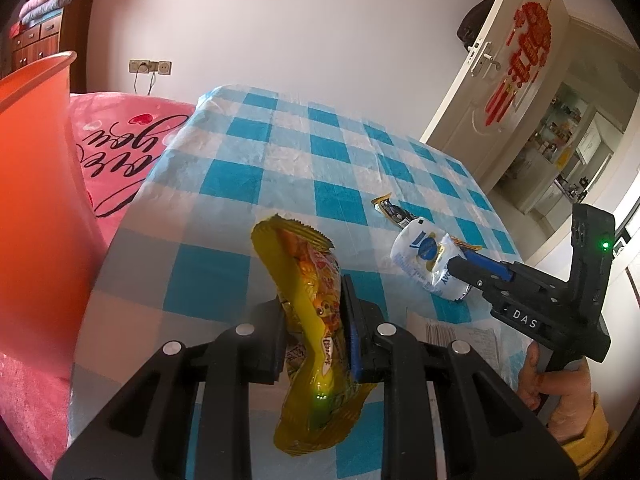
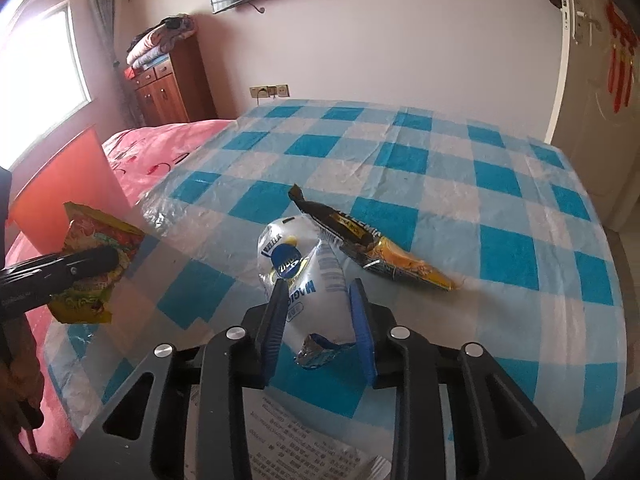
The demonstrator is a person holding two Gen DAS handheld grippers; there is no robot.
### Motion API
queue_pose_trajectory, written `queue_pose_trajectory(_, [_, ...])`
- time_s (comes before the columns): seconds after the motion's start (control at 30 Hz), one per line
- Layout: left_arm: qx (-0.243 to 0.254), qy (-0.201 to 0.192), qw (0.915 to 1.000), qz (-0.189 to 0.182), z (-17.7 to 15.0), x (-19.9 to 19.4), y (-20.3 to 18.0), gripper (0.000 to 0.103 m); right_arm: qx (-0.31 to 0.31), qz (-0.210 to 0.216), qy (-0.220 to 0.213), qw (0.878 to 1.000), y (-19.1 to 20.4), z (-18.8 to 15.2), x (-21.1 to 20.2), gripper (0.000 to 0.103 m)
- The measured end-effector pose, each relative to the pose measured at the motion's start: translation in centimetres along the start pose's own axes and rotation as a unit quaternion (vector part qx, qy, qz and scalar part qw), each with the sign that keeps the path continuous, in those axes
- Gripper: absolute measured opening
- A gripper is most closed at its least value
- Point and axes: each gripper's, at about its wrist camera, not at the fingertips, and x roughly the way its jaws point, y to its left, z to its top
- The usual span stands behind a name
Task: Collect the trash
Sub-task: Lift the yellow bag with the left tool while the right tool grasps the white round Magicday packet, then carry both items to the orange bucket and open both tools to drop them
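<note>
Left wrist: left tool [image 1: 316, 322] clenched on upright yellow wrapper [image 1: 316, 320]; right tool [image 2: 318, 308] straddling white packet [image 2: 308, 280], unclamped.

Left gripper [image 1: 314, 320]: fingers closed tight on a yellow snack wrapper [image 1: 316, 320], black pad on one side, blue pad on the other, wrapper pinched flat between them and lifted off the surface. Gripper body roughly level, pointing forward.

Right gripper [image 2: 318, 320]: fingers [image 2: 362, 328] astride a white milk packet [image 2: 308, 280], one pad against each side of it, a fair gap between the pads; can't tell whether it's squeezing. In the left wrist view it comes in from the right, angled down toward the surface, green LED lit on its body. The person's right hand [image 1: 560, 392] is wrapped around the handle, yellow sleeve at the wrist.
</note>
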Motion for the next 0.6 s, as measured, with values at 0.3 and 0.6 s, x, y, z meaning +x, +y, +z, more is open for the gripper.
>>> queue_pose_trajectory(0.3, [-0.005, 0.004, 1.0000, -0.002, -0.5, -0.2, 0.8, 0.025, 0.011, -0.009, 0.028, 0.999, -0.7, -0.7, 1.7, 0.071])
queue_pose_trajectory(0.6, [-0.005, 0.008, 0.9999, -0.006, -0.8, 0.2, 1.0, 0.025, -0.030, -0.037, 0.046, 0.998, 0.9, -0.1, 3.5, 0.071])
